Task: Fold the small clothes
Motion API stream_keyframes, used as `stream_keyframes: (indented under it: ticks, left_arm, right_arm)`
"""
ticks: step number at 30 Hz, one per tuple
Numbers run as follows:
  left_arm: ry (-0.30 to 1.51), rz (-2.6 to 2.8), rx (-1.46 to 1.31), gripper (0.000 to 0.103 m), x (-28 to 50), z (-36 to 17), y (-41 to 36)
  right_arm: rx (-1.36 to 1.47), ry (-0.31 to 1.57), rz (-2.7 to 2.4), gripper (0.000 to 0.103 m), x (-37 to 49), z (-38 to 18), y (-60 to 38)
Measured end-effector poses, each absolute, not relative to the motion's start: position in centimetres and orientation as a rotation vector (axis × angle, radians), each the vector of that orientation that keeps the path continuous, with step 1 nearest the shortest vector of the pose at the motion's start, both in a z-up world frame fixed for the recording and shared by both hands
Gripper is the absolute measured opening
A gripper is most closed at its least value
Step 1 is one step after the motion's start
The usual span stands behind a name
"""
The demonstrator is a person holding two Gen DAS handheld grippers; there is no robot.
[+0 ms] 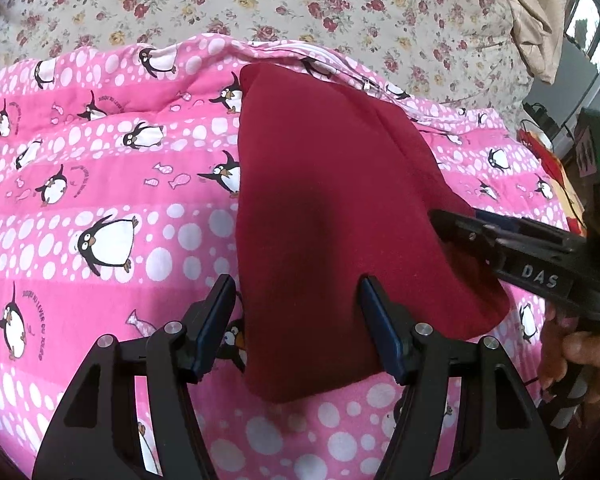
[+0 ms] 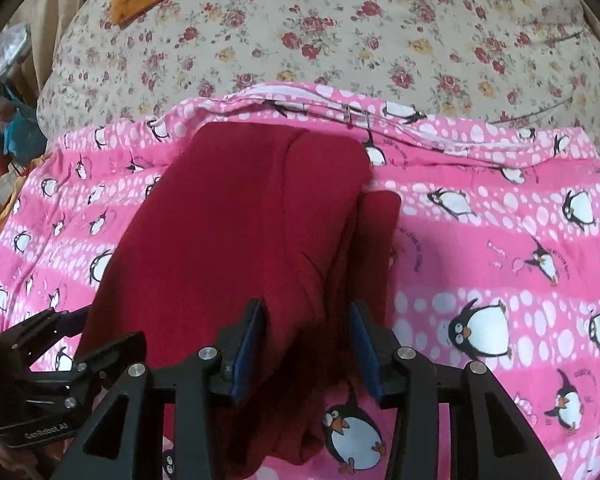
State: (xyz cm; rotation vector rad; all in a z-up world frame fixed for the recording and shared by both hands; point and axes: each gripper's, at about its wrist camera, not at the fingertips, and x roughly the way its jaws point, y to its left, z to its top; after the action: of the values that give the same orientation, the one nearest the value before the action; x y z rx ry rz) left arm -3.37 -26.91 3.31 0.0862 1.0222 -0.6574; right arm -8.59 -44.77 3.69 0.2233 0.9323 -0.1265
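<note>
Red garment [image 1: 332,216] lying on pink penguin-print quilt [image 1: 100,184], top end close to the quilt's far edge, floral sheet [image 1: 300,4] beyond. At left, left gripper [image 1: 298,316] spread wide over the garment's near left edge, one finger [image 1: 216,324] above bare quilt, the other [image 1: 380,332] above red cloth, pinching nothing. Garment already narrowed lengthwise, long sides apparently folded in, a ridge visible near its far end in the right wrist view. At right, right gripper [image 2: 308,344] parted astride the garment's near right edge, fingers [image 2: 248,352] either side of a bunched fold, not yet closed on it; contact with the cloth unclear. Judged roughly halfway: side folds done, crosswise fold of near end toward far end seemingly left, plus smoothing. Tan cloth [image 1: 536,20] heaped at the sheet's far right corner.
</note>
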Motion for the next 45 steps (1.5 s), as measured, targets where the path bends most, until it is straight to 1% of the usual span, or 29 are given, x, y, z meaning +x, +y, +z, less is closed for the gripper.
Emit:
stream_keyframes:
  ticks: [6, 8, 10, 13, 15, 19, 21, 23, 27, 30, 33, 34, 36, 37, 45]
  left_arm:
    - [1.025, -0.657, 0.089, 0.065, -3.4, 3.2, -27.0]
    - [1.026, -0.658, 0.087, 0.065, -3.4, 3.2, -26.9]
    - [1.023, -0.656, 0.087, 0.066, -3.5, 3.2, -26.9]
    - [1.022, -0.647, 0.082, 0.069, -3.5, 3.0, -26.9]
    - [1.026, -0.648, 0.075, 0.069, -3.4, 3.0, -26.8]
    - [1.025, -0.649, 0.078, 0.069, -3.4, 3.0, -26.7]
    - [1.026, -0.651, 0.079, 0.069, -3.3, 3.0, -26.7]
    - [1.025, -0.647, 0.076, 0.072, -3.4, 3.0, -26.7]
    - [1.032, -0.646, 0.059, 0.073, -3.3, 2.9, -26.6]
    - [1.040, -0.652, 0.066, 0.073, -3.4, 3.1, -26.5]
    - [1.036, -0.667, 0.050, 0.073, -3.1, 3.8, -26.2]
    - [1.038, -0.673, 0.039, 0.073, -3.0, 3.9, -26.1]
    - [1.046, -0.689, 0.013, 0.073, -2.6, 4.2, -26.1]
    - [1.051, -0.695, 0.001, 0.073, -2.4, 4.2, -26.1]
    - [1.084, -0.690, -0.022, 0.073, -1.7, 4.0, -26.8]
  right_arm:
    - [0.252, 0.925, -0.125, 0.045, -8.6, 2.7, -45.3]
    - [0.270, 0.924, -0.122, 0.048, -8.9, 2.9, -45.5]
    - [0.279, 0.930, -0.124, 0.049, -9.2, 3.1, -45.6]
    - [0.292, 0.901, -0.125, 0.049, -9.8, 3.9, -45.5]
    - [0.285, 0.886, -0.124, 0.049, -9.9, 4.3, -45.3]
    - [0.273, 0.915, -0.120, 0.048, -9.2, 3.6, -44.9]
    - [0.235, 0.898, -0.117, 0.032, -9.3, 3.7, -44.4]
    - [0.216, 0.880, -0.112, 0.021, -9.5, 4.3, -44.1]
    - [0.178, 0.865, -0.135, 0.021, -9.2, 5.0, -44.3]
    - [0.217, 0.902, -0.135, 0.021, -9.0, 3.7, -44.9]
    - [0.274, 0.881, -0.122, 0.021, -9.8, 3.8, -45.5]
    - [0.317, 0.871, -0.110, 0.022, -10.0, 4.0, -46.0]
    - [0.355, 0.872, -0.126, 0.051, -10.3, 4.1, -46.7]
    - [0.370, 0.867, -0.148, 0.054, -10.5, 4.0, -47.1]
    - [0.375, 0.853, -0.121, 0.054, -10.4, 4.2, -46.5]
